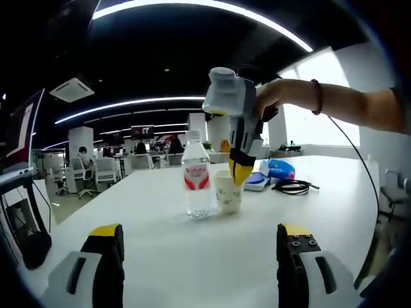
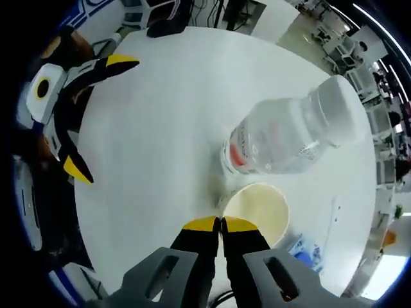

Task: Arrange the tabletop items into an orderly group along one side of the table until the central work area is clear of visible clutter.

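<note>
A clear water bottle (image 1: 196, 176) with a red label stands upright mid-table, and a paper cup (image 1: 228, 191) stands touching its right side. A hand holds my right gripper (image 1: 241, 172) down over the cup, yellow tips at its rim. In the right gripper view, looking down, the right gripper (image 2: 221, 224) has its jaws pressed together on the near rim of the cup (image 2: 260, 206), with the bottle (image 2: 282, 141) just beyond. My left gripper (image 1: 200, 237) sits low in front of both, jaws wide apart and holding nothing. That left gripper (image 2: 99, 115) also appears at the left of the right gripper view.
The white table (image 1: 192, 269) stretches wide around the pair. Behind the cup lie a blue object (image 1: 280, 169), a white-and-blue flat item (image 1: 257, 183) and a coiled black cable (image 1: 293, 187). Office desks and chairs (image 1: 96, 172) stand beyond the far edge.
</note>
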Available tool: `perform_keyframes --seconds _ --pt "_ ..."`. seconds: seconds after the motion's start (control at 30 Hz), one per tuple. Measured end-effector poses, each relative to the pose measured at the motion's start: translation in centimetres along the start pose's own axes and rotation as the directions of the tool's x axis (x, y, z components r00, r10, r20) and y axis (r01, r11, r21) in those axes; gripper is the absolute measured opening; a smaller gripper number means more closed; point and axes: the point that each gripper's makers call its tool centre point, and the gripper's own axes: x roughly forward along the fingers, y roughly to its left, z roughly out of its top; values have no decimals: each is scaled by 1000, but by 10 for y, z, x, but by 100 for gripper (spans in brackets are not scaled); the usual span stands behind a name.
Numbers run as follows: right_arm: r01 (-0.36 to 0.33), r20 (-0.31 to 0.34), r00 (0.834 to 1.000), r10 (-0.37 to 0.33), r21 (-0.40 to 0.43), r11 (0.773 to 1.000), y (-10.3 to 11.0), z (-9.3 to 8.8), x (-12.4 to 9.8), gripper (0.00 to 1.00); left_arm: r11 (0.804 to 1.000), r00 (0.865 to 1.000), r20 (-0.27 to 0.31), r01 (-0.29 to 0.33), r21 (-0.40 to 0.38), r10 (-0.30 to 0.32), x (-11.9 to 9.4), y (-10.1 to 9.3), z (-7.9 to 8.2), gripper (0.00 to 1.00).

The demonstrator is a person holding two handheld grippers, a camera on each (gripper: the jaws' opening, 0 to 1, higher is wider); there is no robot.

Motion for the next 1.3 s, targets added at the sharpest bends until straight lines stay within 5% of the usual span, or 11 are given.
perform_keyframes --seconds 1.3 --pt "63 47 997 -64 17 998 -9 1 -7 13 1000 1000 0 -13 -3 13 2 1 0 99"
